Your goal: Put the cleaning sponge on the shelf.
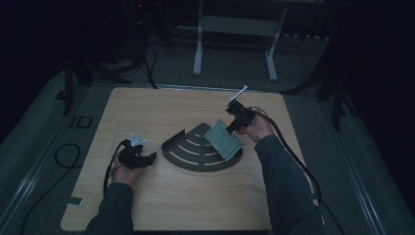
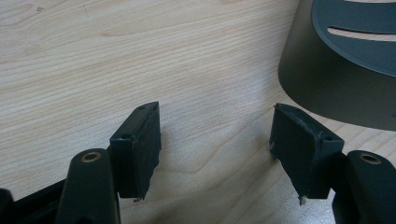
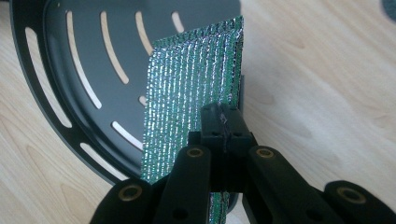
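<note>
— Black jaws, nearest the lens in the right gripper view: your right claw (image 3: pixel 223 122) is pinching shut on the edge of the green mesh pad (image 3: pixel 191 93), isn't it?

— Yes. You're gripping that pad by its near edge, and it's standing tilted up from the jaws, its far end hanging over the dark slotted tray (image 3: pixel 56 116). From above, your right claw (image 1: pixel 234 128) is holding the green mesh pad (image 1: pixel 223 140) at a slant over the right part of the fan-shaped dark slotted tray (image 1: pixel 186 154); whether its low corner is touching the tray wall I can't tell.

— And the other hand?

— Your left claw (image 2: pixel 215 149) is sitting open with nothing between the jaws, hovering low over the bench (image 2: pixel 140 60), just beside the tray's curved wall. In the high view your left claw (image 1: pixel 149 157) is resting left of the tray.

— So which step are you in?

— By my reading, you're setting the pad down into the tray. The next move is calling for you to lower it until it's lying flat on the slotted floor, clear of the rim, and only then spread the jaws. The left claw may need to steady the tray if it slides.
</note>
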The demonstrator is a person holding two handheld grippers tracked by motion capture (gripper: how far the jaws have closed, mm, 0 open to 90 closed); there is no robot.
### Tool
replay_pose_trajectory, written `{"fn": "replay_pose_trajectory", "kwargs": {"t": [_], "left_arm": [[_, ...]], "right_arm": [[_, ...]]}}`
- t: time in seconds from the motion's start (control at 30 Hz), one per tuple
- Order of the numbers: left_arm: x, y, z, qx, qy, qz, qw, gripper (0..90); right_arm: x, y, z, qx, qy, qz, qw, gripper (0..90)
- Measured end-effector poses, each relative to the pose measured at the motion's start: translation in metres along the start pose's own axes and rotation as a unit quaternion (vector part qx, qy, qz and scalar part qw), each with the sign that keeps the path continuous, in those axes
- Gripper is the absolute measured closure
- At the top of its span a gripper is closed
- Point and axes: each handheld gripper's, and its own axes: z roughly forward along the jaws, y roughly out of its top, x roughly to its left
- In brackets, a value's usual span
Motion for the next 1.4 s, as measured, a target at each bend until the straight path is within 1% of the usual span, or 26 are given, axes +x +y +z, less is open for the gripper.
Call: {"fn": "replay_pose_trajectory", "kwargs": {"t": [0.07,0.1,0.17,0.3,0.43,0.47,0.6,0.7,0.77,0.87,1.0,1.1,1.13,1.4], "left_arm": [[0.0,0.0,0.0,0.0,0.0,0.0,1.0,34.5],[0.0,0.0,0.0,0.0,0.0,0.0,1.0,34.5],[0.0,0.0,0.0,-0.001,0.0,0.0,1.0,34.5],[0.0,0.0,0.0,-0.001,0.0,0.0,1.0,34.6],[0.0,0.0,0.0,-0.001,0.0,0.0,1.0,34.5],[0.0,0.0,0.0,-0.001,0.0,0.0,1.0,34.5],[0.0,0.0,0.0,-0.001,0.0,0.0,1.0,34.5],[0.0,0.0,0.0,-0.001,0.0,0.0,1.0,34.5],[0.0,0.0,0.0,-0.001,0.0,0.0,1.0,34.5],[0.0,0.0,0.0,-0.001,0.0,0.0,1.0,34.5],[0.0,0.0,0.001,-0.002,0.0,0.0,1.0,34.5],[0.0,0.0,0.001,-0.002,-0.001,0.0,1.0,34.5],[0.0,0.0,0.001,-0.002,0.0,0.0,1.0,34.5],[0.0,0.0,0.001,-0.002,-0.001,0.0,1.0,34.5]], "right_arm": [[0.0,-0.001,0.002,0.001,0.0,0.001,1.0,90.0],[-0.002,-0.003,0.009,0.01,-0.001,0.001,1.0,90.0],[-0.002,-0.004,0.013,0.008,0.002,0.002,1.0,90.0],[-0.002,-0.006,0.021,0.014,0.002,0.001,0.9999,90.0],[-0.001,-0.008,0.029,0.029,-0.017,-0.001,0.9994,90.0],[-0.001,-0.008,0.03,0.03,-0.024,-0.006,0.9992,90.0],[0.003,-0.008,0.033,0.03,-0.031,-0.014,0.999,90.0],[0.004,-0.008,0.035,0.035,-0.037,-0.018,0.9985,90.0],[0.004,-0.009,0.037,0.041,-0.047,-0.024,0.9978,89.9],[0.005,-0.009,0.039,0.042,-0.051,-0.031,0.9973,89.9],[0.005,-0.009,0.043,0.043,-0.053,-0.039,0.9969,89.9],[0.005,-0.009,0.045,0.049,-0.056,-0.039,0.9965,89.9],[0.005,-0.009,0.047,0.051,-0.059,-0.045,0.9959,89.9],[0.004,-0.008,0.051,0.05,-0.058,-0.047,0.996,89.7]]}}
